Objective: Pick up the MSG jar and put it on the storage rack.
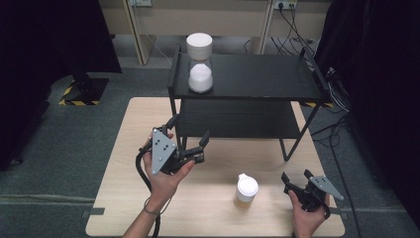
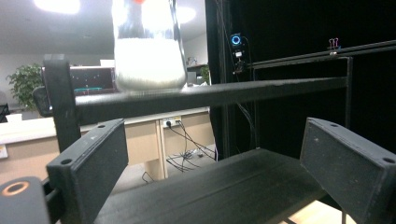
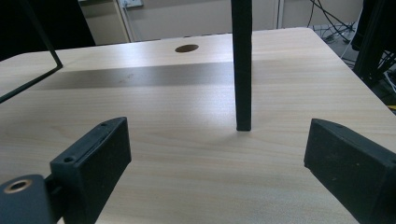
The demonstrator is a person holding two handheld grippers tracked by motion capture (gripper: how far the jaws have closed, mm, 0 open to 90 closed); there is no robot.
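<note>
A black two-tier shelf (image 1: pixel 257 77) stands on the far half of a light wooden table (image 1: pixel 124 148). A tall glass jar (image 1: pixel 200 69) with a white lid and white powder inside stands at the left end of the top tier. It appears again from below as the tall glass jar (image 2: pixel 147 56). My left gripper (image 1: pixel 189 130) is held open in front of the shelf's left end, at the level of the lower tier (image 2: pixel 224 186), nothing between its jaws. My right gripper (image 1: pixel 296 175) rests open near the table's front right corner, facing a shelf leg (image 3: pixel 242 70).
A small jar with a white lid (image 1: pixel 246 188) stands on the table between the two hands, nearer the right one. A round cable hole (image 3: pixel 187 48) sits far back in the tabletop. Cables and a dark curtain lie right of the table.
</note>
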